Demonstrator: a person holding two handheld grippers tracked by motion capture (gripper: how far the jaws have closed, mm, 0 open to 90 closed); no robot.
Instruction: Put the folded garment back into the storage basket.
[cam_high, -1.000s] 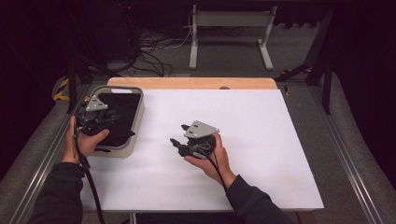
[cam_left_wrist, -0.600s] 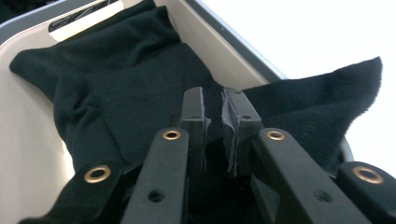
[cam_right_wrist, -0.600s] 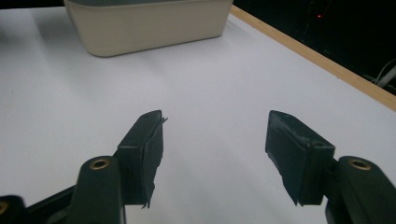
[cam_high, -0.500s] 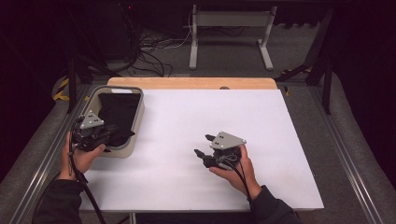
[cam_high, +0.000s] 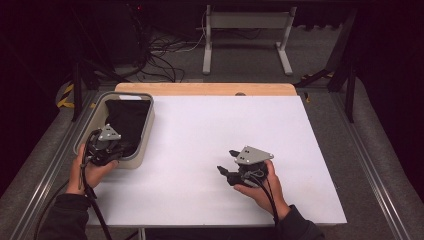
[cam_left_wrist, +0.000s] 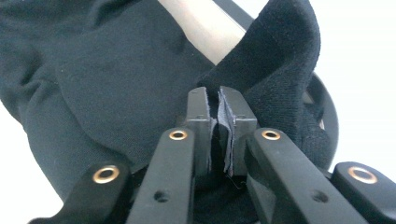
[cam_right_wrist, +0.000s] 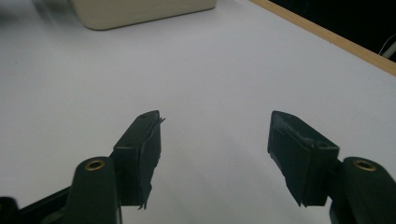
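With the left tongs (cam_left_wrist: 217, 133) just clenched onto a thin fold of the black cloth (cam_high: 127, 120) lying in the grey bin (cam_high: 145, 137), and the right tongs (cam_high: 227, 161) released over the white desk (cam_high: 200, 140), that pinch might slip when lifting.

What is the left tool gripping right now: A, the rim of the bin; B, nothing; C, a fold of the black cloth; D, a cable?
C: in the left gripper view the left tool is shut on a fold of the black cloth, which lies in the bin.
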